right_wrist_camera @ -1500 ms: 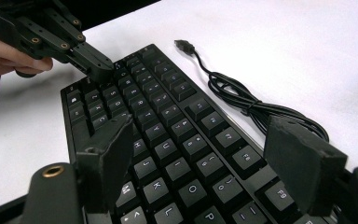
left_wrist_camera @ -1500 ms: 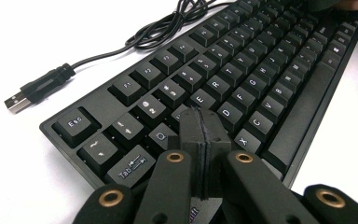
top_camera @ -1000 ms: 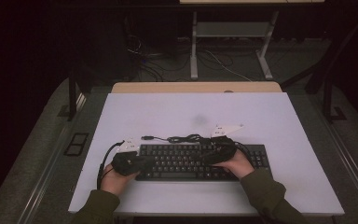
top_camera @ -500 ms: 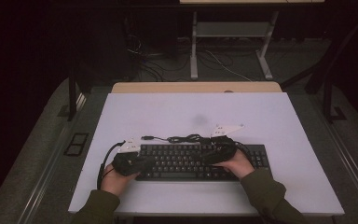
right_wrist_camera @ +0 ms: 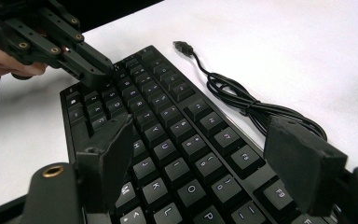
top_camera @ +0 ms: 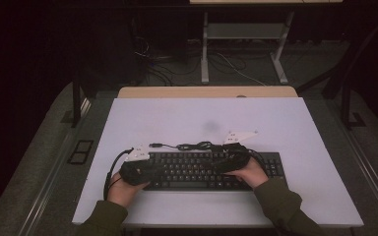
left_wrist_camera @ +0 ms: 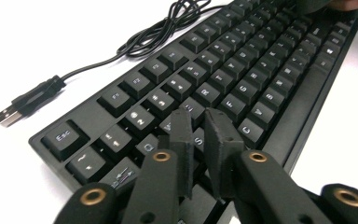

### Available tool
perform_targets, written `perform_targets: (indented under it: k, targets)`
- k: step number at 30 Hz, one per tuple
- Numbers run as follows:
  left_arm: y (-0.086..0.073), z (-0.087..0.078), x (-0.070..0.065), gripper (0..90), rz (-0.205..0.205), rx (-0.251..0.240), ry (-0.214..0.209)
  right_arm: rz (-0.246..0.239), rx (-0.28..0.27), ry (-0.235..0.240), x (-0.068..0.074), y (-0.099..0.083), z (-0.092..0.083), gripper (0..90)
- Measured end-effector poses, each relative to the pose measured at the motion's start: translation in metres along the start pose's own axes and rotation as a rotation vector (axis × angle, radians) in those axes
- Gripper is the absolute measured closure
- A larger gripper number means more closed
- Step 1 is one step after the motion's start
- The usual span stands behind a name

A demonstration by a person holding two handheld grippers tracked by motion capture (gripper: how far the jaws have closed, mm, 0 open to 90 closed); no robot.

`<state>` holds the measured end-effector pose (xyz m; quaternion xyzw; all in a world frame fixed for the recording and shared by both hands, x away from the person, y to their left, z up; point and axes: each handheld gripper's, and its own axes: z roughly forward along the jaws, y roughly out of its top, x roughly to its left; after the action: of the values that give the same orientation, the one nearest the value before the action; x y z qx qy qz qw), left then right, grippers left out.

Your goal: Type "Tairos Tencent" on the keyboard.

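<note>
Here we have a white table [top_camera: 295,128] with a black keyboard [top_camera: 197,169] lying near its front edge, long axis running left to right across us, and a gripper poised over each end of it. The keyboard's cable [top_camera: 197,145] lies bundled just behind it on the table, with the USB plug [left_wrist_camera: 9,115] free past the back left corner.

The left gripper [left_wrist_camera: 200,126] is over the keyboard's left end, tips down among the letter keys just in from the Esc corner. Its jaws have just been opening and now stand only a narrow slit apart, with nothing between them; the keys lie directly under and ahead of the tips, so close that we cannot tell whether they touch a keycap.

The right gripper [right_wrist_camera: 205,149] hovers over the right half, jaws spread wide with the keys around U, I, O and the function row showing between them. It holds nothing, and we see no pad touching a key.

What the coming move turns on, we judge, is that the keyboard stretches away from each gripper toward the other, so each hand is nearest its own end.
</note>
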<state>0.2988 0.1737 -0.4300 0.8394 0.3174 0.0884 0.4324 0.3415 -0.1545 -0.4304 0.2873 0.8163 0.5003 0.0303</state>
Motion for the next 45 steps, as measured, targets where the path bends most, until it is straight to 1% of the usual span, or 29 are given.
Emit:
perform_targets:
  k: [1, 9, 14, 19, 21, 23, 27, 33, 38, 41, 45]
  targets:
    - [0.001, 0.0, 0.0, 78.0, 0.005, 0.001, 0.001, 0.001, 0.0, -0.001, 0.0, 0.0, 0.0, 23.5]
    - [0.002, 0.002, -0.003, 64.4, -0.007, -0.011, -0.002, 0.005, -0.002, 0.004, 0.0, 0.001, -0.001, 23.5]
    - [0.004, 0.005, -0.005, 52.0, -0.005, -0.019, -0.005, 0.007, 0.002, 0.0, 0.0, 0.0, 0.0, 23.6]
    - [0.004, 0.009, -0.007, 37.1, -0.006, -0.031, -0.026, 0.004, 0.005, -0.008, 0.001, 0.0, 0.001, 24.3]
    - [0.004, 0.011, -0.008, 33.1, -0.003, -0.035, -0.031, 0.002, 0.008, 0.001, 0.002, 0.0, 0.001, 28.7]
    - [0.004, 0.012, -0.009, 29.2, -0.004, -0.039, -0.037, -0.005, 0.01, -0.001, 0.002, 0.0, 0.002, 29.3]
    - [0.005, 0.014, -0.01, 22.8, -0.009, -0.046, -0.042, -0.007, 0.014, -0.002, 0.004, 0.0, 0.002, 36.4]
    - [0.005, 0.016, -0.01, 16.5, -0.012, -0.045, -0.034, -0.021, 0.029, 0.006, 0.008, 0.0, 0.005, 51.7]
    - [0.005, 0.016, -0.011, 14.3, -0.017, -0.049, -0.032, -0.032, 0.043, 0.011, 0.011, 0.001, 0.007, 67.1]
    - [0.005, 0.017, -0.011, 13.5, -0.021, -0.05, -0.033, -0.026, 0.055, 0.018, 0.012, 0.001, 0.008, 75.8]
    - [0.005, 0.018, -0.011, 13.2, -0.013, -0.044, -0.035, -0.024, 0.079, 0.038, 0.012, 0.0, 0.012, 84.3]
